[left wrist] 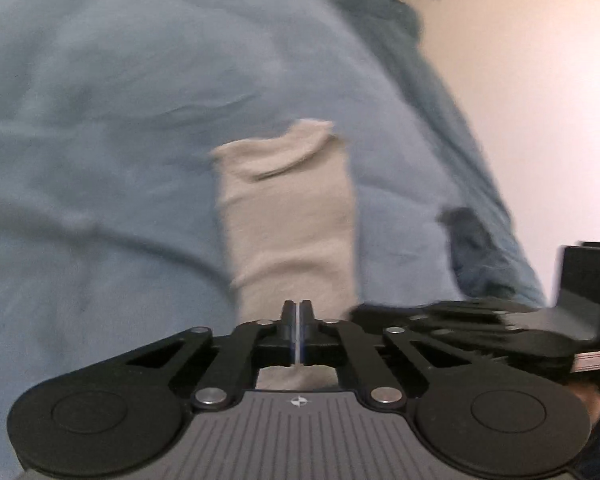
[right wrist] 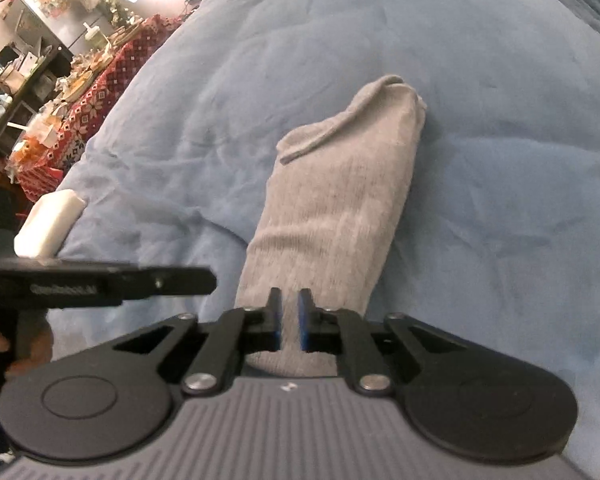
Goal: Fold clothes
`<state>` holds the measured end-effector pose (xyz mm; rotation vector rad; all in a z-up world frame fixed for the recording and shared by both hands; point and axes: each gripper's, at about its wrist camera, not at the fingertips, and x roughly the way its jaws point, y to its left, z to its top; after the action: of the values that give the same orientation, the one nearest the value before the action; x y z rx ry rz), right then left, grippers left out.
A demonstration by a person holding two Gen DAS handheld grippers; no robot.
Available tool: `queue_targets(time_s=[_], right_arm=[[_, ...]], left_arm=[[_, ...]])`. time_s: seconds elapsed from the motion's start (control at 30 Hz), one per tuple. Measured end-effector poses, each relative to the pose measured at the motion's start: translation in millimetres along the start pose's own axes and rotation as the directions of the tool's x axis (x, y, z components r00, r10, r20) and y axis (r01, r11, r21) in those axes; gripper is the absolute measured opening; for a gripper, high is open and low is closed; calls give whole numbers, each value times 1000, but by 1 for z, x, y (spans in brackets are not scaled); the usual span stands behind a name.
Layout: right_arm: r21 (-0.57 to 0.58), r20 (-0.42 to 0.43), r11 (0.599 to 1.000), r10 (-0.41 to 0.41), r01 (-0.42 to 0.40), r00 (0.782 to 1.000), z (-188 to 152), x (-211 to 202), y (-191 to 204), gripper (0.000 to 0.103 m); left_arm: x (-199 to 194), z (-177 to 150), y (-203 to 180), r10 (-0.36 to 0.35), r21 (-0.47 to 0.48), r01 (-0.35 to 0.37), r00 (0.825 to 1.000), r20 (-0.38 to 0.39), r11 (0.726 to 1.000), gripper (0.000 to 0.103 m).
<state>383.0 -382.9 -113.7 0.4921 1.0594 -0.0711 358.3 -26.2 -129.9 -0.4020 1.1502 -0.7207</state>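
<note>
A grey sock (left wrist: 288, 220) lies lengthwise on a blue blanket (left wrist: 100, 120), its open cuff at the far end. My left gripper (left wrist: 297, 304) is shut on the sock's near end, with the jaws pressed together and fabric showing under them. In the right wrist view the same sock (right wrist: 340, 200) runs away from my right gripper (right wrist: 290, 294). That gripper is shut on the near end too, with a fold of grey fabric between its blue pads. The two grippers sit side by side, and the sock's near edge is hidden behind the jaws.
The blue blanket (right wrist: 500, 160) fills most of both views and is rumpled. A white block (right wrist: 48, 220) rests at its left edge. Beyond it is a cluttered table with a red patterned cloth (right wrist: 92, 96). A pale wall (left wrist: 540, 100) borders the blanket on the right.
</note>
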Motion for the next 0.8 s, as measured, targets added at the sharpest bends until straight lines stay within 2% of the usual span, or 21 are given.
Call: queue_targets(time_s=[0.1, 0.2, 0.33, 0.43, 0.53, 0.67, 0.8], right_arm=[[19, -7, 1000, -9, 9, 1000, -1, 10, -2, 0], [54, -32, 998, -28, 29, 999, -7, 24, -8, 0], [141, -69, 989, -25, 34, 997, -25, 43, -20, 0], [172, -85, 985, -17, 32, 996, -32, 45, -24, 0], [126, -68, 992, -17, 26, 998, -24, 34, -19, 0], [3, -17, 999, -34, 35, 999, 1, 22, -7, 1], [24, -31, 997, -76, 76, 997, 13, 33, -17, 1]], left_arm=[[24, 2, -4, -14, 34, 16, 999, -46, 999, 0], [43, -6, 0, 8, 43, -5, 996, -86, 999, 0], [53, -21, 6, 39, 45, -34, 992, -118, 998, 0], [53, -26, 1, 63, 95, -50, 989, -136, 994, 0], [50, -23, 4, 56, 69, -48, 990, -132, 996, 1], [52, -25, 10, 42, 39, -37, 990, -135, 999, 1], [60, -26, 10, 35, 28, -31, 990, -140, 999, 3]])
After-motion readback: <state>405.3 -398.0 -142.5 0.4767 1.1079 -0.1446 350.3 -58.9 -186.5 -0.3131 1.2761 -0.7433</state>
